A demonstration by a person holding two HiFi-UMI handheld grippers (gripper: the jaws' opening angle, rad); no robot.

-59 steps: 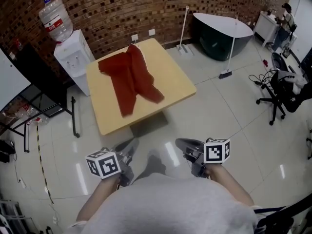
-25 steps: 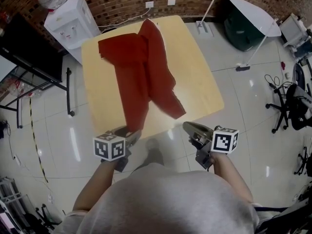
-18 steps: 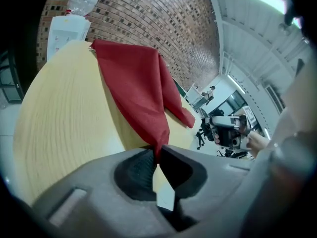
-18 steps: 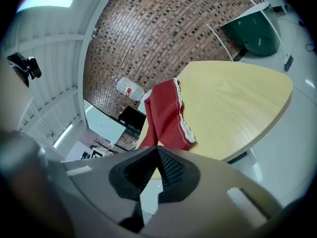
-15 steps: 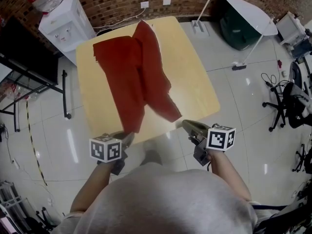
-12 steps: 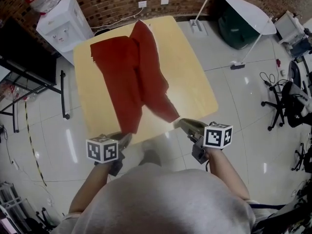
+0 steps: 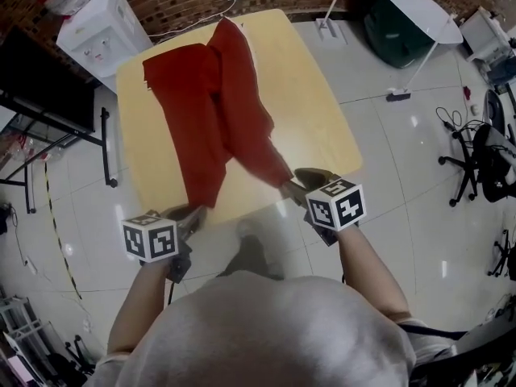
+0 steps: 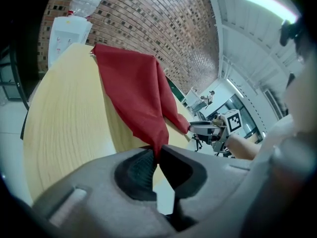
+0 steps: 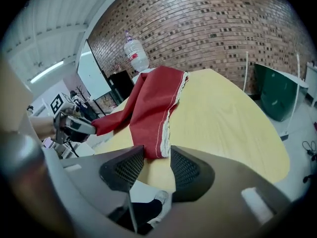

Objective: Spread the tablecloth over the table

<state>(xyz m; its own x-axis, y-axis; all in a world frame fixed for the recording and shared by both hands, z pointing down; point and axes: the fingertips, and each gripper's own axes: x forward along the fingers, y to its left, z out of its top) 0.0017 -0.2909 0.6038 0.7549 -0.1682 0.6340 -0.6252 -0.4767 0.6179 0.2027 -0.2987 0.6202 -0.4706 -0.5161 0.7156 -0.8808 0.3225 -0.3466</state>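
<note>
A red tablecloth (image 7: 214, 103) lies bunched lengthwise on the wooden table (image 7: 310, 111), its two near corners reaching the front edge. My left gripper (image 7: 192, 214) is shut on the near-left corner of the cloth (image 8: 133, 93), which is pinched between the pads (image 8: 156, 157). My right gripper (image 7: 297, 182) is at the near-right corner. Its jaws are opening, and the hemmed corner of the cloth (image 9: 148, 108) lies between the fingers (image 9: 151, 165) with neither pad pressing on it. Each gripper shows in the other's view: the right gripper (image 8: 208, 128) and the left gripper (image 9: 74, 125).
A water dispenser (image 7: 89, 31) stands beyond the table's far left corner, with a black rack (image 7: 40, 95) to the left. A dark green tub (image 7: 407, 18) and an office chair (image 7: 492, 156) stand on the tiled floor at the right.
Both grippers have come up to the table's near edge. The left now pinches the near-left cloth corner. The right has rolled, dropped to the near-right corner, and its jaws stand apart.
</note>
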